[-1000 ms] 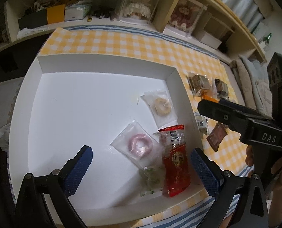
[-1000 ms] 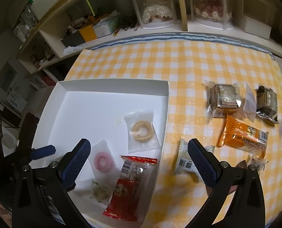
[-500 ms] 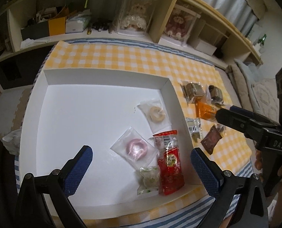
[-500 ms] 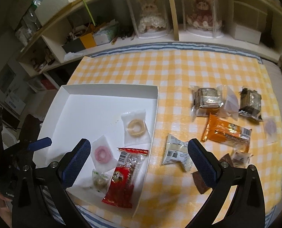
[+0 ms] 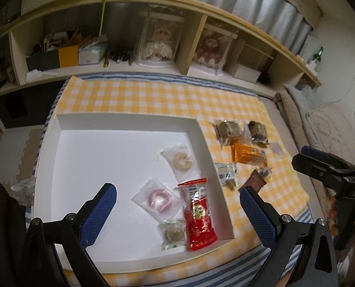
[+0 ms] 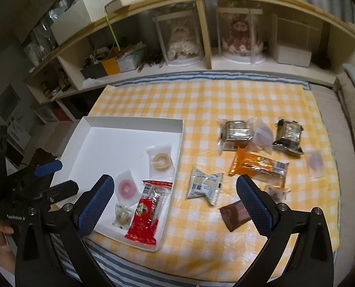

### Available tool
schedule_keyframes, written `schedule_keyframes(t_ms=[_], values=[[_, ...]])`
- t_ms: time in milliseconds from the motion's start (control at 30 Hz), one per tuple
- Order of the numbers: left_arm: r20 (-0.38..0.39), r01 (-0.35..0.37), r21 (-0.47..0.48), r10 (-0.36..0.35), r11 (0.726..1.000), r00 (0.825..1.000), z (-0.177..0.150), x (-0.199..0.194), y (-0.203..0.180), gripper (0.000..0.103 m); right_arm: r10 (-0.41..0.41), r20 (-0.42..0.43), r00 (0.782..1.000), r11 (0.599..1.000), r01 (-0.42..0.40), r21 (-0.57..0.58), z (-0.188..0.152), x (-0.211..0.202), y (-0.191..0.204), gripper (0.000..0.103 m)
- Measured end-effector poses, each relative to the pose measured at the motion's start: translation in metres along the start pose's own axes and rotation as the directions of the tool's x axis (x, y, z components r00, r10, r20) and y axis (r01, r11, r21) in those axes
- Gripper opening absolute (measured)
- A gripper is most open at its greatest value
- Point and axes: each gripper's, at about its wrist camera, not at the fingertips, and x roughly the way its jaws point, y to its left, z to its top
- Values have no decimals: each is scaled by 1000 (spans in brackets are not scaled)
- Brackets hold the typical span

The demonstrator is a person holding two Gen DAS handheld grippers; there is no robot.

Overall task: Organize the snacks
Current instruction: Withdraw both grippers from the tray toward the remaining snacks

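A white box (image 5: 100,157) (image 6: 110,131) lies on the yellow checked cloth. It holds a red packet (image 5: 197,215) (image 6: 146,212), a pink ring sweet (image 5: 157,197) (image 6: 127,187), a beige ring sweet (image 5: 182,161) (image 6: 161,160) and a green sweet (image 5: 173,233) (image 6: 122,216). Right of the box lie a silver packet (image 6: 205,184), an orange packet (image 6: 256,163), a brown packet (image 6: 234,215) and two dark cakes (image 6: 237,131). My left gripper (image 5: 177,215) is open and empty, high above the box. My right gripper (image 6: 172,205) is open and empty, high above the box's right wall.
A low shelf (image 6: 208,47) with two doll cases, boxes and clutter runs behind the cloth. A purple sweet (image 6: 315,161) and a small wrapped sweet (image 6: 275,190) lie at the cloth's right side. A cushion (image 5: 325,131) lies to the right.
Both grippers have drawn back and up from the table, so the box and snacks look smaller. Both stay open and empty. No snack has moved.
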Motion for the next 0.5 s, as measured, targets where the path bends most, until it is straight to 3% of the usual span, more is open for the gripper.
schedule_keyframes(t_ms=[233, 500], values=[[63, 17, 53, -20, 998, 998, 1, -15, -24, 103, -36, 46, 998, 999, 35, 9, -8, -27, -22, 103], [78, 69, 69, -74, 995, 994, 5, 4, -48, 103, -104, 85, 991, 994, 101, 39, -25, -45, -57, 103]])
